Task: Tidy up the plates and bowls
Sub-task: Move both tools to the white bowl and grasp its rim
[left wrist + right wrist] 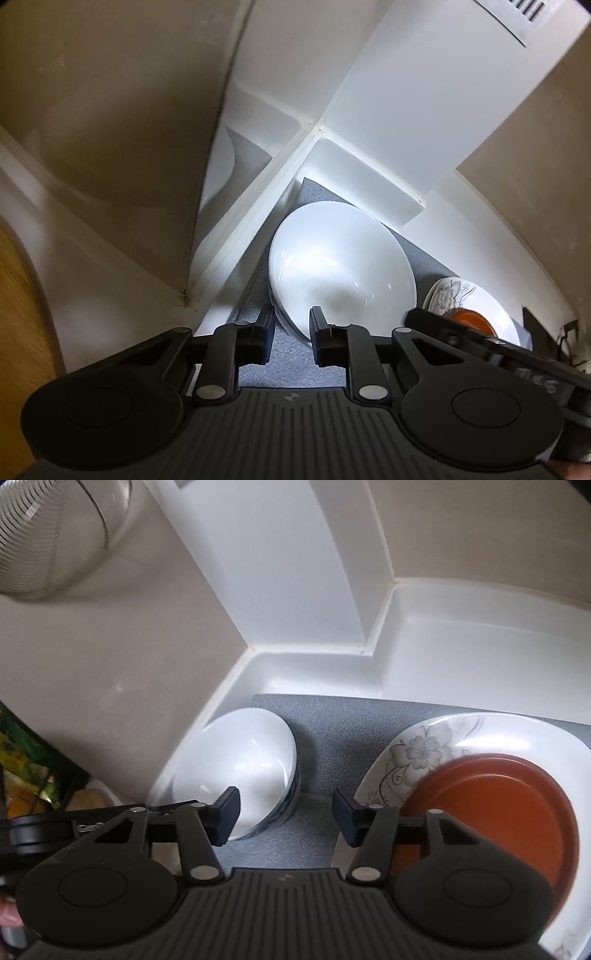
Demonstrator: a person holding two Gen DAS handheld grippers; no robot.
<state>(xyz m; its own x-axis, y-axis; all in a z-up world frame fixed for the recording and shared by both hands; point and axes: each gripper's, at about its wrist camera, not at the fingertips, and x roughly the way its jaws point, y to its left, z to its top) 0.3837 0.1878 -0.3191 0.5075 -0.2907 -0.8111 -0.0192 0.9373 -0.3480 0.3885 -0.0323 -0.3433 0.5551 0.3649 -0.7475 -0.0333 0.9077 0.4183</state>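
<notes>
A white bowl (341, 266) sits on a grey liner (295, 369) in a white cabinet compartment; it seems to rest in another bowl with a dark pattern. It also shows in the right wrist view (243, 764). My left gripper (291, 332) is open, its jaws on either side of the bowl's near rim without closing on it. A square floral white plate (480, 734) lies to the right with an orange plate (491, 812) on it; both show in the left wrist view (448, 291). My right gripper (286, 812) is open and empty over the liner (332, 738) between bowl and plates.
White cabinet walls (461, 635) and a divider (258, 206) close in the compartment. A second compartment lies left of the divider. A ribbed glass bowl (48, 535) stands at the upper left. Colourful packets (26, 764) lie at the left edge.
</notes>
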